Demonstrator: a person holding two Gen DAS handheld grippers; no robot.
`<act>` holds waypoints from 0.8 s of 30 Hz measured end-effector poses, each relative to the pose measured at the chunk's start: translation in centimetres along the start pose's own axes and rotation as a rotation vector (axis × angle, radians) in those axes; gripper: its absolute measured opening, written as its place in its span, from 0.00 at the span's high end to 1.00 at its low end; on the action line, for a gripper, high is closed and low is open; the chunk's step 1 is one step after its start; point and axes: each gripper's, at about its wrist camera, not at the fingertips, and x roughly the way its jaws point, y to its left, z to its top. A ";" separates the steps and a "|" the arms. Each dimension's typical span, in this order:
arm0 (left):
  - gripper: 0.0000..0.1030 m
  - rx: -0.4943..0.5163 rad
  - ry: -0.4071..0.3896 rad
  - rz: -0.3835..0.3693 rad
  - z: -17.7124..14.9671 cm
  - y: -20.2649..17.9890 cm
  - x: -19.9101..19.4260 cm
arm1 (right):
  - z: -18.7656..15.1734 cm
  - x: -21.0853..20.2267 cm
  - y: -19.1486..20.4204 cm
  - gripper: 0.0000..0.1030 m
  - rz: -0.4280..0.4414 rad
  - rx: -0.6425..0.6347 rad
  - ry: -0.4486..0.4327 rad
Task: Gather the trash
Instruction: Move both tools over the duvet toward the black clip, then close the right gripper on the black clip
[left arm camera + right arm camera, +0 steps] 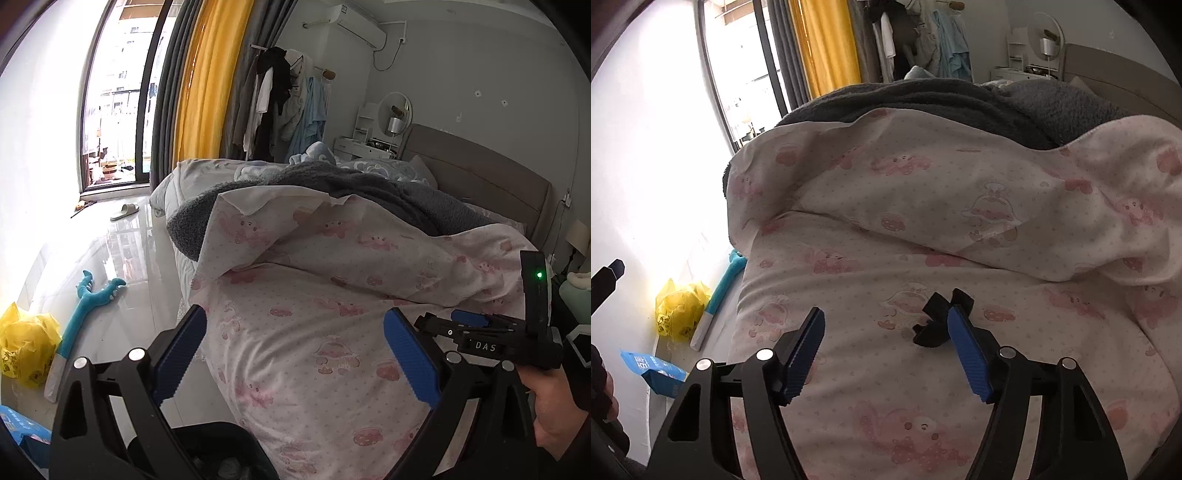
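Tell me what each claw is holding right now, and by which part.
Nothing: the left claw and the right claw both stand open over the pink-printed white quilt.

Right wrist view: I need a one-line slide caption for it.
Right gripper, jaws open, over a pink-print quilt by a small black plastic piece; yellow bag on the floor.

The letters "DAS" can be read in white on a black block of the right gripper (471, 319), seen from the left wrist view. The print on the blue packet (655, 373) and on the yellow bag (26, 345) is too blurred to read.
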 end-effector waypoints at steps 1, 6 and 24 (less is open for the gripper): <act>0.05 -0.018 0.003 -0.009 0.0 0.0 0.4 | -0.1 0.1 -0.3 0.35 -0.003 0.009 -0.002; 0.05 -0.053 0.021 -0.039 -0.2 -1.0 1.6 | -1.1 1.5 -2.3 0.47 0.013 0.120 0.013; 0.05 0.016 0.061 -0.115 -0.7 -7.0 4.2 | -1.2 2.6 -5.0 0.76 0.059 0.207 0.013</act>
